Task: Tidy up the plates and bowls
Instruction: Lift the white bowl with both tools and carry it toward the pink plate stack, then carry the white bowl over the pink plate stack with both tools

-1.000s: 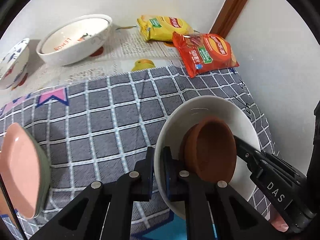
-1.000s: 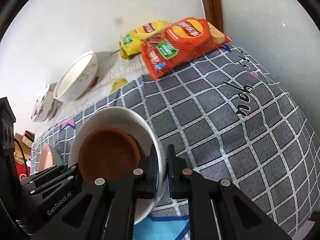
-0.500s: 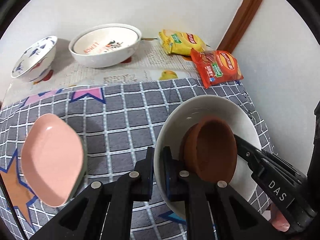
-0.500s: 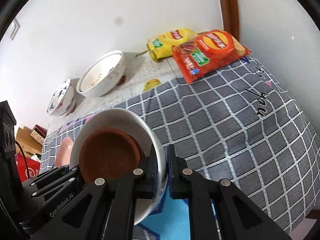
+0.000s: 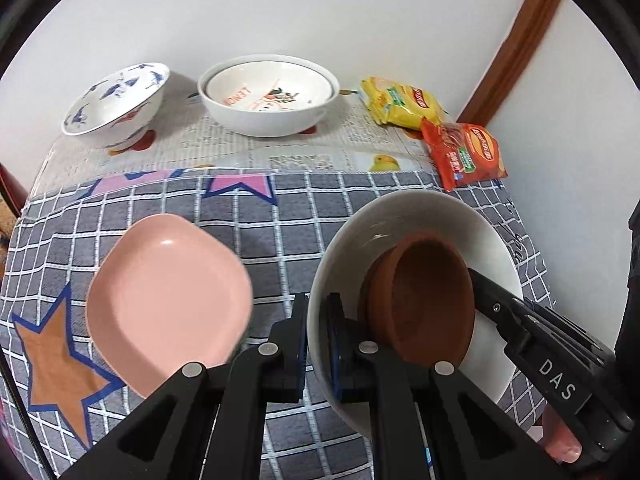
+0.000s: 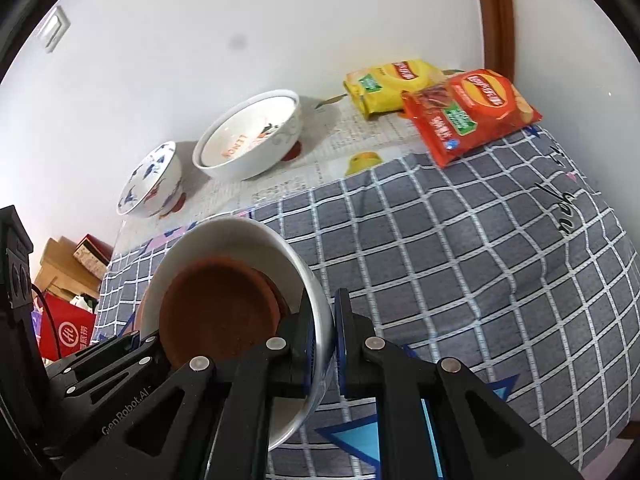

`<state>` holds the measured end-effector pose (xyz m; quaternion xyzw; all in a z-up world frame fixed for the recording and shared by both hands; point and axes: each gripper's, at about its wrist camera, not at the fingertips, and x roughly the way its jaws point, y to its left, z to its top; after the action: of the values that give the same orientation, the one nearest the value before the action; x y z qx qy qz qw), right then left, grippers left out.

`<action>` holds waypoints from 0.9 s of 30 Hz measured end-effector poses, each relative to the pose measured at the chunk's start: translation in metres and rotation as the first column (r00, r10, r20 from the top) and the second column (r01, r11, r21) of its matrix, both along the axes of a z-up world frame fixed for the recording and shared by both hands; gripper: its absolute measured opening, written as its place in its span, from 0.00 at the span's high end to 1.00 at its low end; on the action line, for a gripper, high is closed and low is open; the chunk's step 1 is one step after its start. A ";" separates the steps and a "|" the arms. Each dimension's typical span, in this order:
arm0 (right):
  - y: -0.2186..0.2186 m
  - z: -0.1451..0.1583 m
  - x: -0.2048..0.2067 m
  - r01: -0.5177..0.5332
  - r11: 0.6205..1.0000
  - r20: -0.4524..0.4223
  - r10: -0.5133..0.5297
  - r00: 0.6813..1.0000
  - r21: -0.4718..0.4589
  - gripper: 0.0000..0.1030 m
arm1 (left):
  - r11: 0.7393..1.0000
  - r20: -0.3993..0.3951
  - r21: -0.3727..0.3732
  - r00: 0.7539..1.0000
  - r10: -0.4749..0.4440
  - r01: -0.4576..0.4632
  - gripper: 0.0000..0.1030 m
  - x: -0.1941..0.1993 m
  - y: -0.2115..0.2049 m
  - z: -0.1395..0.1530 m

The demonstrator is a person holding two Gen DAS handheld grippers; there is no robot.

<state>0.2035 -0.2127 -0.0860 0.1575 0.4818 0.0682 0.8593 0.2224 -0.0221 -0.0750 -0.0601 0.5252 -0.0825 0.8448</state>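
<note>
Both pinched on opposite rims of white bowl (image 5: 400, 216) carrying brown dish (image 5: 428, 300): left gripper (image 5: 317, 340), right gripper (image 6: 322, 344), above pink plate (image 5: 168, 300).

You face a plain white wall (image 5: 280, 8), brown wooden trim (image 5: 516, 40) at its right, light switch (image 6: 54, 34) upper left, cardboard boxes (image 6: 68, 268) beyond the surface's left edge.

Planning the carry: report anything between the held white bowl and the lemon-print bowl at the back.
Nothing visible: only grey checked cloth and newspaper lie between the white ceramic bowl and the large lemon-print bowl. Pink oval plate sits left, red chip bag right.
</note>
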 end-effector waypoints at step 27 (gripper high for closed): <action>0.063 0.009 0.003 -0.056 0.998 0.029 0.057 0.998 -0.020 0.91 | 0.998 0.020 -0.025 0.998 0.065 -0.064 0.91 -0.007 0.060 0.003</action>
<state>0.2069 -0.1494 -0.0771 0.1346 0.4740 0.0901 0.8655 0.2154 0.0381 -0.0721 -0.0862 0.5134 -0.0621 0.8516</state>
